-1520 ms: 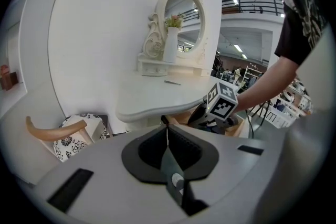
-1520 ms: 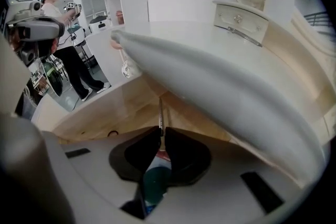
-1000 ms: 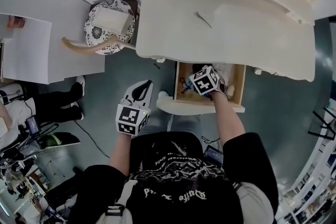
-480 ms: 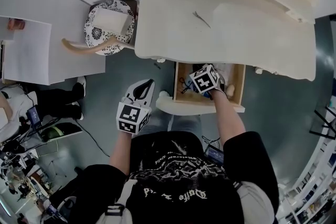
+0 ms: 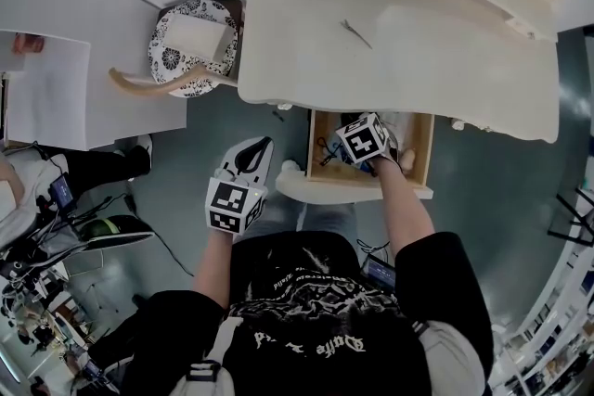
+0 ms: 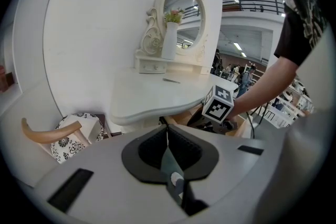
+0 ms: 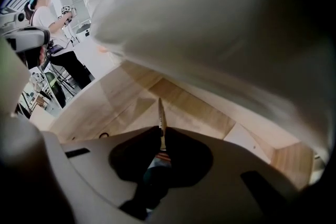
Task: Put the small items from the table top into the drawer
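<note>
**Head view and both gripper views.** The right gripper reaches down into the open drawer, at centre frame just below the front edge of the worktop. Its jaws are clamped on a thin flat strip, which juts ahead of the tips, edge-on to the camera, over the drawer's wooden floor. We cannot tell whether the strip's far end touches the wood.

The left gripper hangs left of centre in the head view, apart from both worktop and drawer. Its jaws are together with nothing between them. One more small item, a slim pin, lies alone on the worktop at upper centre, well apart from the drawer.

**Handling.** We judge the strip to be light, stiff and smooth; its material we cannot tell. Gripped across its flat faces it sits securely, and a slight parting of the jaws should let it fall flat.

We expect the pin to behave alike. It looks light and hard and lies low on a smooth surface, so it is apt to skitter away from closing pads. It is best taken across its middle, with the jaws astride its narrow width and the tips down at the worktop. Held by an end, it would pivot.
</note>
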A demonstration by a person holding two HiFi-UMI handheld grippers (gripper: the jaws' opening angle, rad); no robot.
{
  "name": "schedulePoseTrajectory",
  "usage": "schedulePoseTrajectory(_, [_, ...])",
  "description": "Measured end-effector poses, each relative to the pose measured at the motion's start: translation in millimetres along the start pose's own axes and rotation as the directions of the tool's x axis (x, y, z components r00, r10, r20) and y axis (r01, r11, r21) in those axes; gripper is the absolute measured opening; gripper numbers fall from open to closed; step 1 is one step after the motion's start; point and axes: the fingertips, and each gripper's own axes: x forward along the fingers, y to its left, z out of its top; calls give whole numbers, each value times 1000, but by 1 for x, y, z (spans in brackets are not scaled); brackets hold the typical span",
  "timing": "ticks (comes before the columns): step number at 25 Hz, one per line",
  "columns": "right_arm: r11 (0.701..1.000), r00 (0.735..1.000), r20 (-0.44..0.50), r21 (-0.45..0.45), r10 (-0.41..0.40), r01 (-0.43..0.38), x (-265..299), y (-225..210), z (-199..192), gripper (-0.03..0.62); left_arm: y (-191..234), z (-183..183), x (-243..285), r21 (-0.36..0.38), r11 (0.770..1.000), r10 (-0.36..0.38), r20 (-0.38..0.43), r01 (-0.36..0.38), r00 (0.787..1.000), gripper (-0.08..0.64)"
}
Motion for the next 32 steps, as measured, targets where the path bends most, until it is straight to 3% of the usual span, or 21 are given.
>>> schedulePoseTrajectory(9, [1000, 1000, 13, 5, 1, -1, -3, 1, 1, 52, 4, -2, -3, -4, 1000, 15, -6, -15, 1000, 20])
schedulePoseTrajectory(14, [999, 998, 43, -3, 38, -38, -8, 9, 2, 60, 6, -4, -4, 2, 1000, 28, -10, -28, 1000, 21])
schedulePoseTrajectory(22, [1000, 993, 111, 11, 26, -28, -35, 24, 14, 78, 1, 1, 1, 5, 1000, 21, 19, -21, 1000, 20])
schedulePoseTrajectory(32, [992, 980, 201, 123, -11, -14, -84, 23, 18, 78, -12, 19, 1, 15, 1000, -28, 80, 27, 996, 21])
